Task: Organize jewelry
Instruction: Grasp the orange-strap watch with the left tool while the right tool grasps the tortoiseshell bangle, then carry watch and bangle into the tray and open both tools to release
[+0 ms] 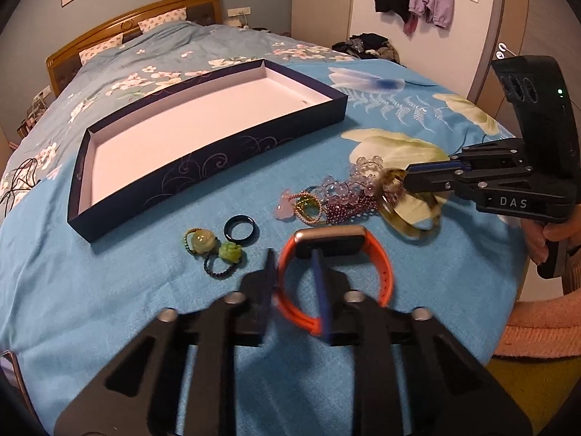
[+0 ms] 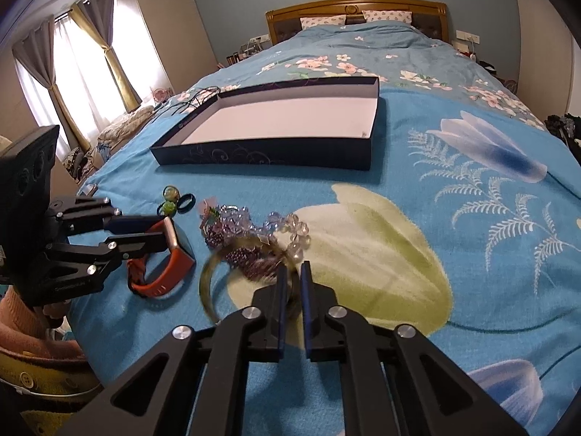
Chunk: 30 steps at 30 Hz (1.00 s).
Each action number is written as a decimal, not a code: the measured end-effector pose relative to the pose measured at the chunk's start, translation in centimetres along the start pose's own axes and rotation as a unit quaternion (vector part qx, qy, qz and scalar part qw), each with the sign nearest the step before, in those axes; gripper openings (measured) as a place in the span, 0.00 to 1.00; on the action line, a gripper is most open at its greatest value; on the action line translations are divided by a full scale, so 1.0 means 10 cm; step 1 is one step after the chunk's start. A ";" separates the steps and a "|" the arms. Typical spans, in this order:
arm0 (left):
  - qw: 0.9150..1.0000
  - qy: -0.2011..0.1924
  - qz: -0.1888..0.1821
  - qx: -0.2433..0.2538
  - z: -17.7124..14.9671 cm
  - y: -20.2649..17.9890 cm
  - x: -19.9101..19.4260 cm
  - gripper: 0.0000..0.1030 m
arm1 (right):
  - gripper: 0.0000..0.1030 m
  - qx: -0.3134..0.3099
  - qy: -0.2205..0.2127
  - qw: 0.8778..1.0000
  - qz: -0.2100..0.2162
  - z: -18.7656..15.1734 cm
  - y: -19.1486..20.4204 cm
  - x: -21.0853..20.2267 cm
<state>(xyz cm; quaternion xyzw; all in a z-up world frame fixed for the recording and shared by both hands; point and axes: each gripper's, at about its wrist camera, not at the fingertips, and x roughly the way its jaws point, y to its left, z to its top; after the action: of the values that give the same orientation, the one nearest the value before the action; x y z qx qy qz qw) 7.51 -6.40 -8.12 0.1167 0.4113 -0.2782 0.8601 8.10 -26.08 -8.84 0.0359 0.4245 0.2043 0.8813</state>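
Left tool (image 1: 292, 258) astride orange watch (image 1: 348, 279) on floral blue bedspread (image 1: 109, 290).

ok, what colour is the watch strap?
Orange. The watch strap shows best in the left wrist view, with the left gripper around it.

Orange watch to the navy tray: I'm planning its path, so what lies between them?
In the left wrist view, only the black ring lies between the orange watch and navy tray; otherwise bare bedspread.
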 end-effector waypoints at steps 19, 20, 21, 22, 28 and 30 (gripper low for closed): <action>0.990 -0.067 0.027 -0.120 0.44 0.70 -0.33 0.06 | 0.05 -0.021 -0.071 0.997 0.016 0.88 -0.07 0.01; 0.989 -0.068 0.033 -0.125 0.50 0.76 -0.32 0.07 | 0.05 -0.023 -0.071 0.997 0.015 0.94 -0.08 0.04; 0.989 -0.071 0.036 -0.128 0.56 0.82 -0.31 0.07 | 0.05 -0.025 -0.072 0.997 0.011 1.04 -0.09 0.10; 0.988 -0.073 0.040 -0.133 0.63 0.89 -0.30 0.07 | 0.05 -0.027 -0.074 0.997 0.007 1.13 -0.10 0.15; 0.983 -0.080 0.067 -0.149 1.01 1.19 -0.15 0.01 | 0.05 -0.028 -0.068 0.997 -0.013 1.56 -0.18 0.50; 0.983 -0.082 0.068 -0.152 1.09 1.27 -0.08 0.01 | 0.05 -0.027 -0.065 0.997 -0.021 1.66 -0.20 0.62</action>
<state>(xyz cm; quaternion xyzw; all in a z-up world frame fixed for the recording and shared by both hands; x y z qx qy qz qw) 21.42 -0.44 -0.92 -0.0107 0.3680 -0.1619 0.9155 24.85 -23.70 -3.25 0.0168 0.3618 0.1947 0.9115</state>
